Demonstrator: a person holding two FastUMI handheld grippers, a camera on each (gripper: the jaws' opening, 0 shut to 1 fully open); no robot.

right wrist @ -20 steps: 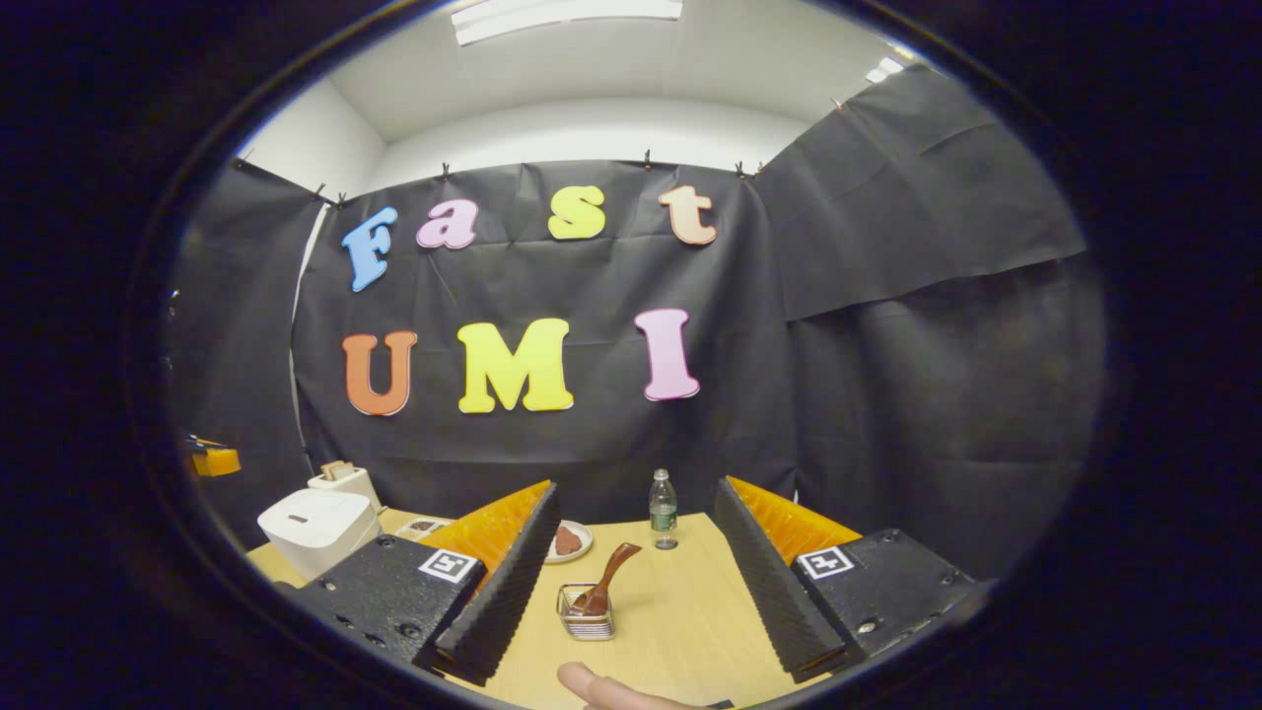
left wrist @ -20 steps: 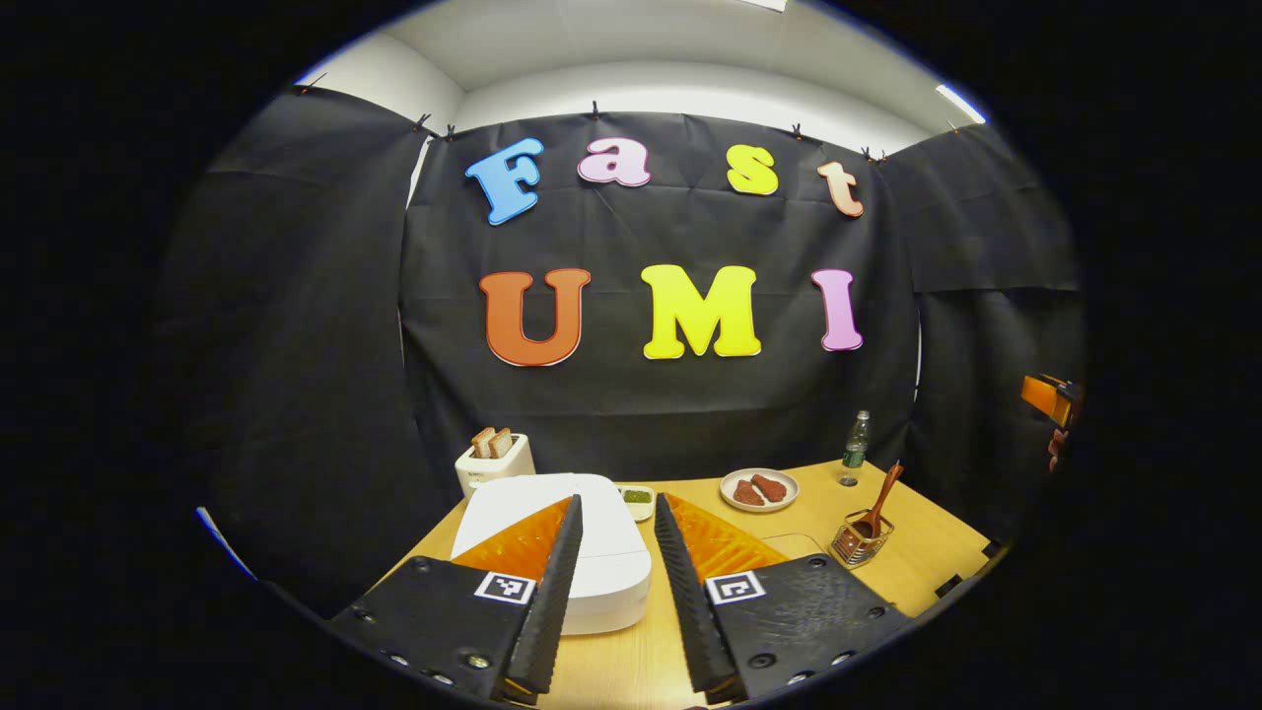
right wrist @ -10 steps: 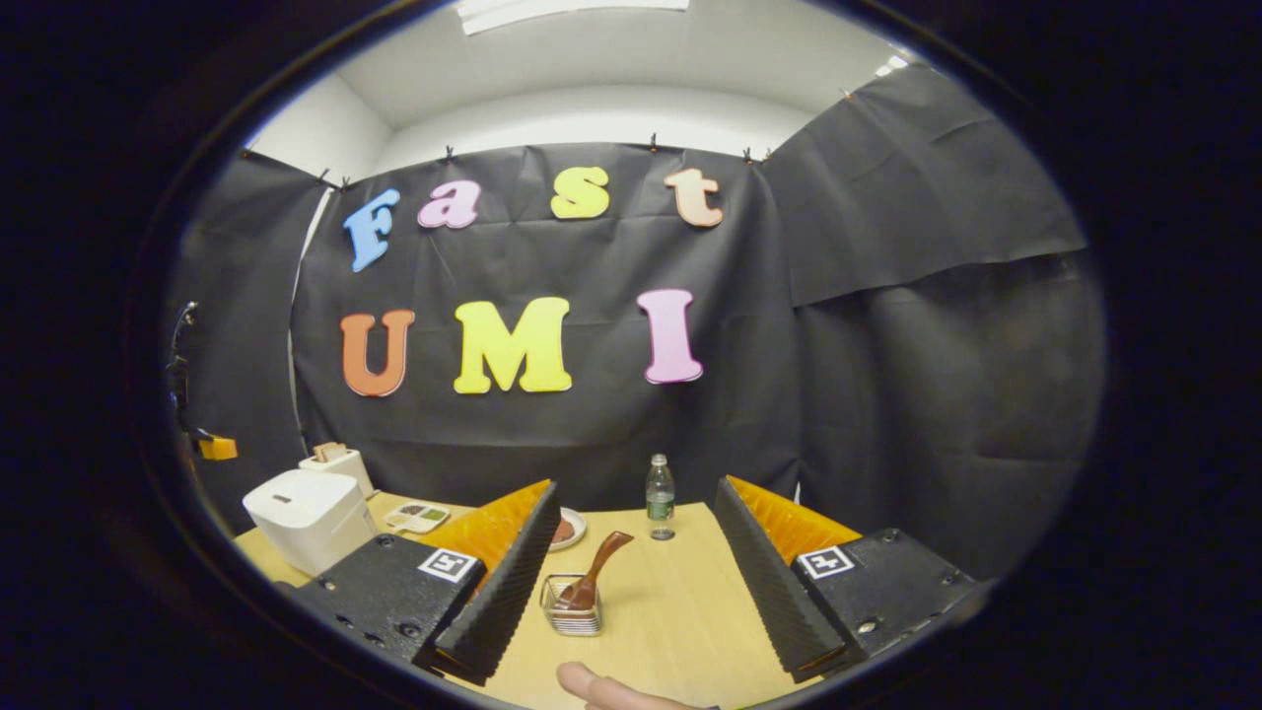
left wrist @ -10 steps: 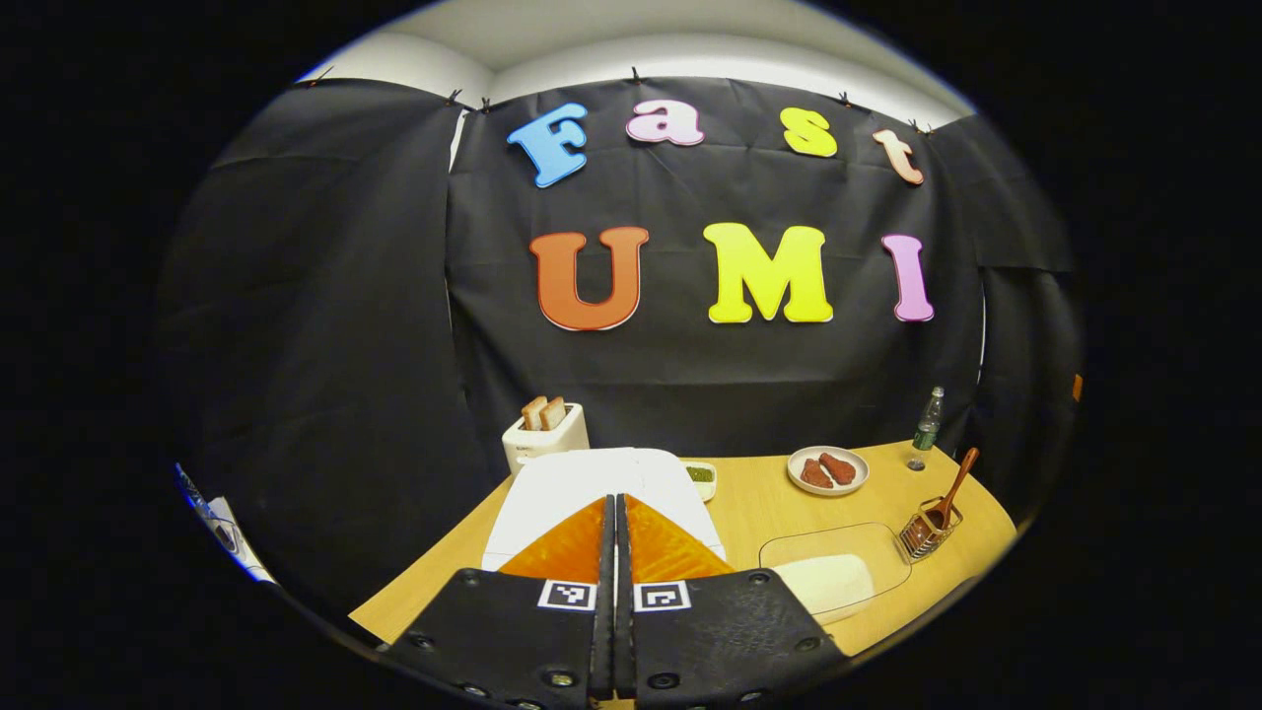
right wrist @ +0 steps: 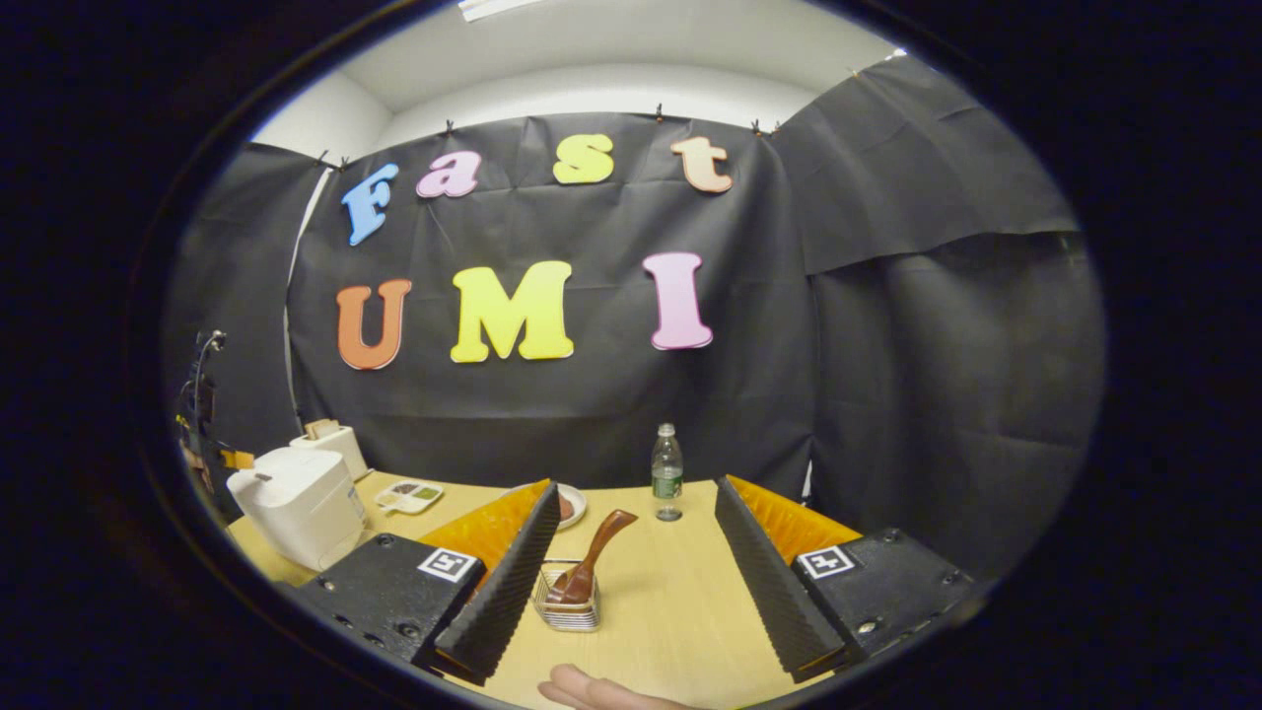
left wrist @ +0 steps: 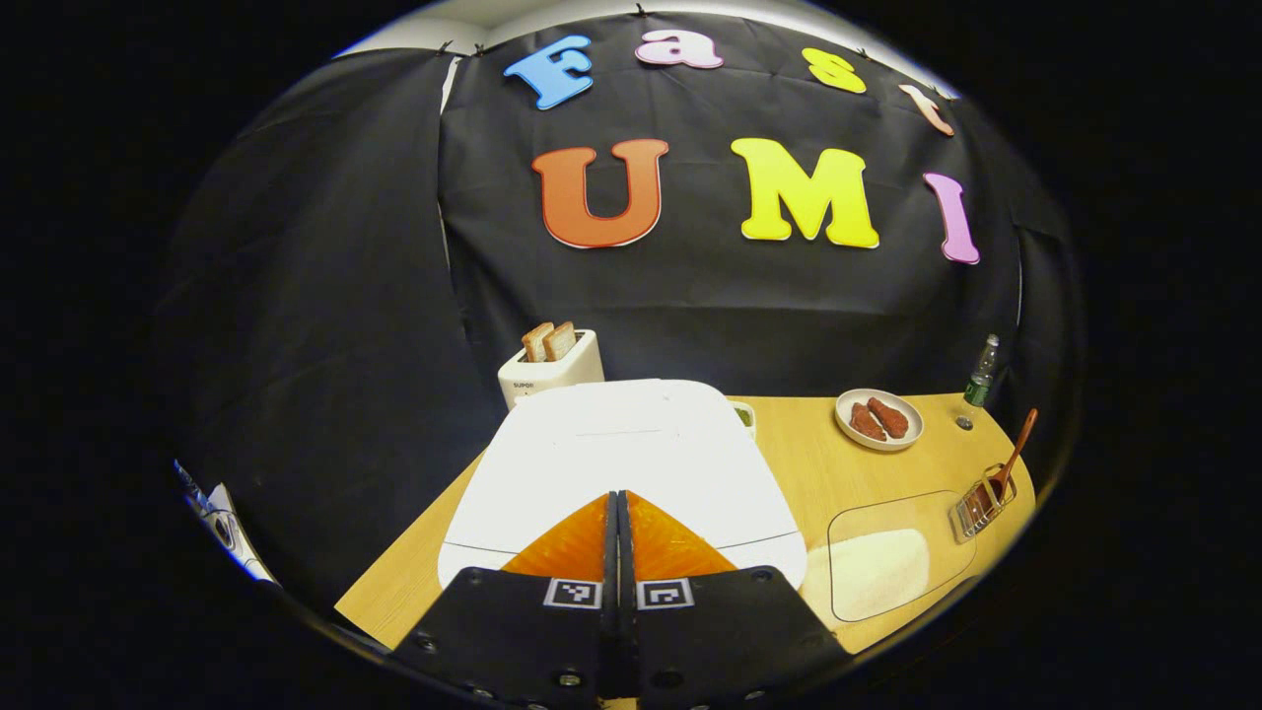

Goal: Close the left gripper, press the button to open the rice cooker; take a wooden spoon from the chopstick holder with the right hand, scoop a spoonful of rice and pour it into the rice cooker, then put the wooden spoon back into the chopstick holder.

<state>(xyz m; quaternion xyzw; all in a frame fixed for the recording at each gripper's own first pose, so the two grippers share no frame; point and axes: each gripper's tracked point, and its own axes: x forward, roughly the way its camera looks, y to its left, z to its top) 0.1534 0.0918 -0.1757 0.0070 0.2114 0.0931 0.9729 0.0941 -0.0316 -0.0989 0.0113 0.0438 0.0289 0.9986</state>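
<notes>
In the left gripper view we saw the left gripper (left wrist: 618, 503) w/ fingers pressed together, nothing between, over the closed white box-shaped rice cooker (left wrist: 621, 454) on the wooden table (left wrist: 808, 463). In the right gripper view, the right gripper (right wrist: 631, 513) stood spread wide, empty; the brown wooden spoon (right wrist: 592, 557) leaned in the wire chopstick holder (right wrist: 567, 602) between its fingers, farther off; cooker at left.

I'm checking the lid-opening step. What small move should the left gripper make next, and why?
Probably ease the left gripper down onto the rice cooker to press its button: the jaws are shut, the tips sit over the closed white lid, and no gap shows.
</notes>
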